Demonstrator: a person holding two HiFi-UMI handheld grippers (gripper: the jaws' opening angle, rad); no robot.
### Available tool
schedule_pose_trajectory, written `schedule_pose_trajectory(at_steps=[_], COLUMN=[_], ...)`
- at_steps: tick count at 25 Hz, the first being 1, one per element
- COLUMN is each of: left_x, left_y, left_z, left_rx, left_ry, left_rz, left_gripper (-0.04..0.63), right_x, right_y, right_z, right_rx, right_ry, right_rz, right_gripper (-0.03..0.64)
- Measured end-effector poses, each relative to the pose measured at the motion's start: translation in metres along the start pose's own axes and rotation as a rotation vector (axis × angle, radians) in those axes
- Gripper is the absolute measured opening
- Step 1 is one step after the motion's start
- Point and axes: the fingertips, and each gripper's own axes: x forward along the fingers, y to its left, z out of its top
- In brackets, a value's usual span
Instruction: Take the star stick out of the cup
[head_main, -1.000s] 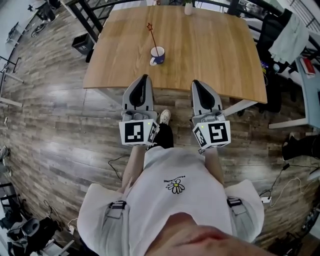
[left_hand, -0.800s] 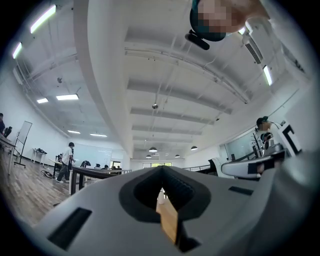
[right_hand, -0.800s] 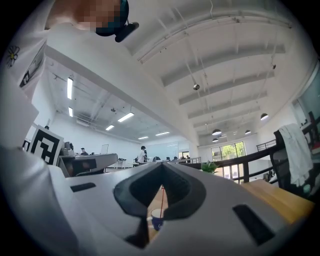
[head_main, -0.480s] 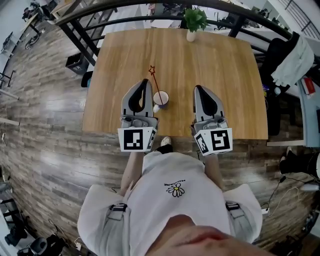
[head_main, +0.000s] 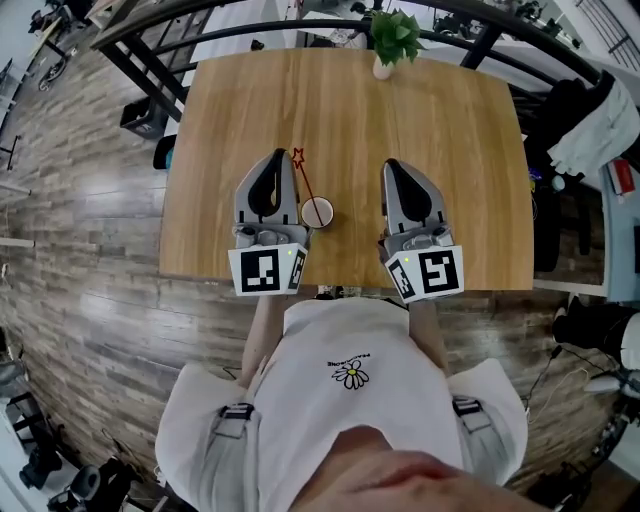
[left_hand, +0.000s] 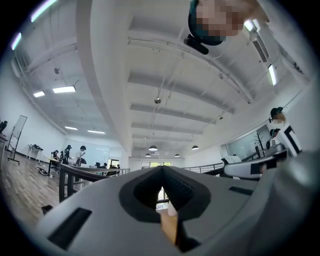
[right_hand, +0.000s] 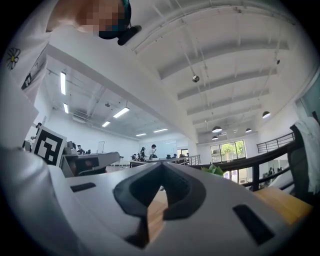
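Two closed grippers flank a cup holding a star stick on a wooden table.
Only the head view shows the cup (head_main: 317, 212), which stands near the table's (head_main: 440, 120) front edge between the left gripper (head_main: 277, 157) and the right gripper (head_main: 392, 165), closer to the left one. Each gripper view looks over its own jaws toward ceiling and railing, and the right gripper view catches the leaves of a potted plant (right_hand: 214, 170). Both pairs of jaws meet at their tips and hold nothing; a strip of tabletop shows through the gap behind them. The star stick (head_main: 306, 182) is thin and red. Its lower end sits in the white-rimmed cup, and it leans away from the person and leftward, its small outlined star just beside the left gripper's tip.
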Motion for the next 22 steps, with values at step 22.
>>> schedule_pose_trajectory(at_steps=[22], left_x=[0.0], left_y=[0.023], left_z=[-0.045], left_rx=[-0.141], left_ry=[0.132], left_rz=[0.023], left_gripper=[0.146], right_x=[0.007], right_y=[0.014], right_z=[-0.02], right_rx=[0.034], right_ry=[0.058], right_rz=[0.089], right_gripper=[0.007])
